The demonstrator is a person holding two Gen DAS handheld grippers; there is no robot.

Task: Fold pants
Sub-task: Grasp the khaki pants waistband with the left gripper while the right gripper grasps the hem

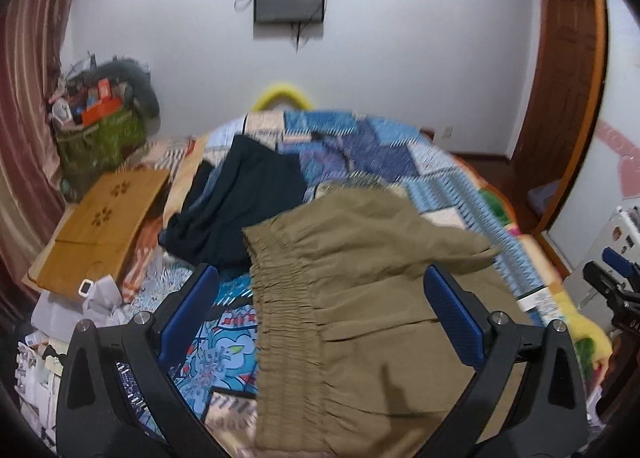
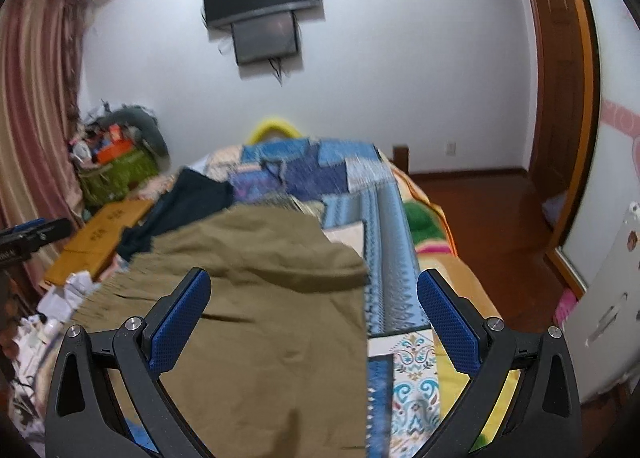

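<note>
left wrist view: olive pants (image 1: 360,298) of thin, wrinkly woven cloth lie on a patchwork quilt (image 1: 380,146), their gathered elastic waistband running down the left edge. left gripper (image 1: 320,314) hovers above them, blue textured pads (image 1: 452,322) spread wide, pinching nothing. right wrist view: right gripper (image 2: 314,318) likewise gapes over the pants' straight right edge. a dark garment (image 1: 240,202) lies crumpled beyond.

Matt olive cloth pants (image 1: 360,298), textured blue fingers (image 1: 452,322), glossy wood floor (image 2: 488,210)
</note>
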